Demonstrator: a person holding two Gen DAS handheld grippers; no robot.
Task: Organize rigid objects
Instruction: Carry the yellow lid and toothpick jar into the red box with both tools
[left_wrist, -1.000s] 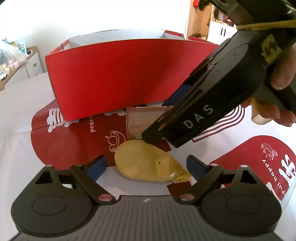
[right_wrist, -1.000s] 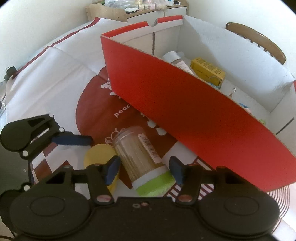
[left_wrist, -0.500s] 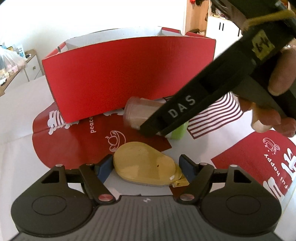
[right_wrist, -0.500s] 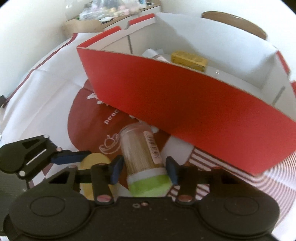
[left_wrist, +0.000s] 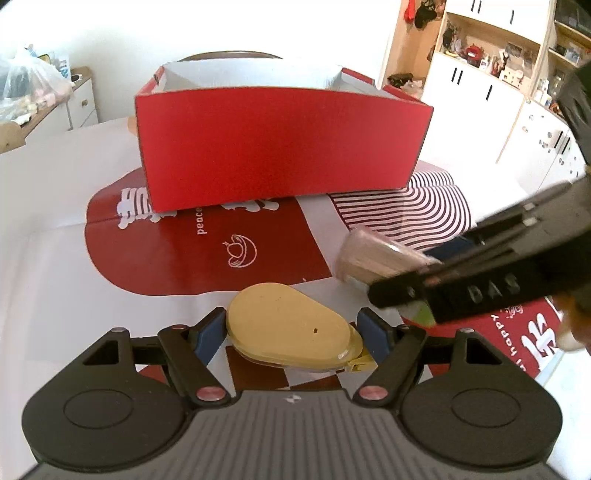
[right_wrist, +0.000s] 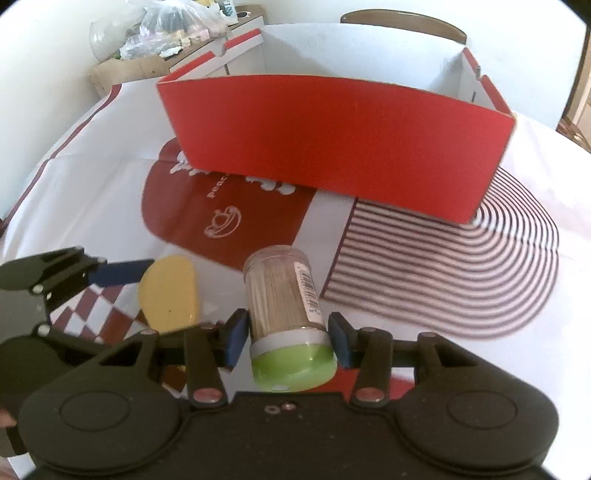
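The red cardboard box (left_wrist: 280, 144) stands open on the printed tablecloth (right_wrist: 443, 266), farther from both grippers than a second ago. The left gripper (left_wrist: 291, 334) pinches the flat yellow case (left_wrist: 288, 326), now lifted slightly. Beside it, the right gripper (right_wrist: 286, 334) clamps the toothpick jar (right_wrist: 284, 306) above its green lid, raised off the cloth.

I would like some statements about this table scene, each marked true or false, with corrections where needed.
1. The right claw grips a clear toothpick jar with a green lid. True.
2. The flat yellow oval case lies inside the red cardboard box. False: it is outside the box, between the left claw's fingers.
3. The jar's lid is blue. False: green.
4. The tablecloth has a striped patch. True.
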